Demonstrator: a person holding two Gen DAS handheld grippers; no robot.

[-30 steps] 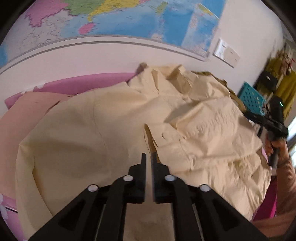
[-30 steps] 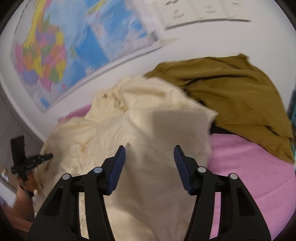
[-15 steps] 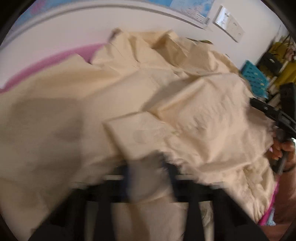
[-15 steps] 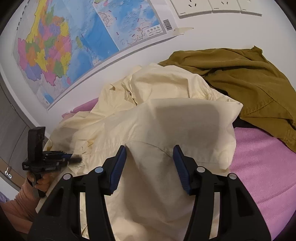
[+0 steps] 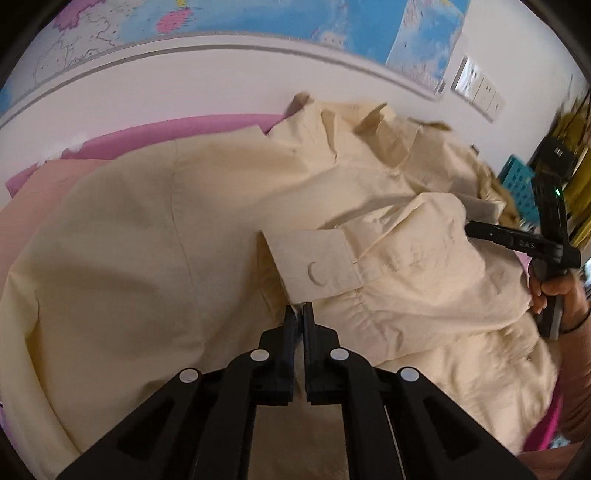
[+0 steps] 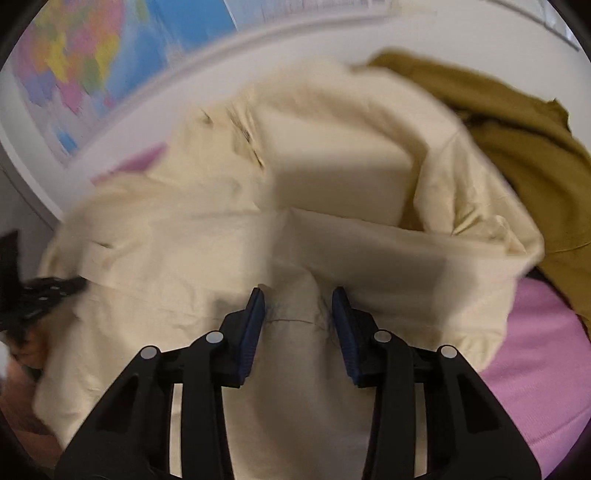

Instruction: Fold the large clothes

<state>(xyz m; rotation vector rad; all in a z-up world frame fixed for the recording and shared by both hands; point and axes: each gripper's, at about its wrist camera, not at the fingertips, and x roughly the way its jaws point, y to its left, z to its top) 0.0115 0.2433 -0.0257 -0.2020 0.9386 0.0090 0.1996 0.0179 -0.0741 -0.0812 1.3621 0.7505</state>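
Left gripper (image 5: 299, 312) nearest the lens; jaws pressed together, tips at the lower edge of the sleeve cuff (image 5: 314, 267); whether a sliver of cloth is caught between them cannot be told, since the tips are nearly edge-on to the fabric. Cuff lies just beyond and slightly right of the tips, flat, its button showing; the sleeve (image 5: 413, 236) runs away from it up and to the right across the body of the cream shirt (image 5: 140, 229).

Right gripper (image 6: 298, 310): jaws have just been closing, not yet met; a raised ridge of cream cloth stands between the blue pads (image 6: 255, 325), and contact on both sides cannot be confirmed through the blur.

Shirt spreads over the pink bed cover (image 6: 535, 354), rumpled, collar end toward the wall; an olive garment (image 6: 517, 122) lies beyond it at the right, partly under the shirt's edge. Map (image 5: 258, 18) on the wall behind.

Judgement: the coming move turns on the sleeve's long axis, cuff near the left tool, shoulder end off toward the right hand (image 5: 554, 291); left is the nearer for drawing the cuff across.
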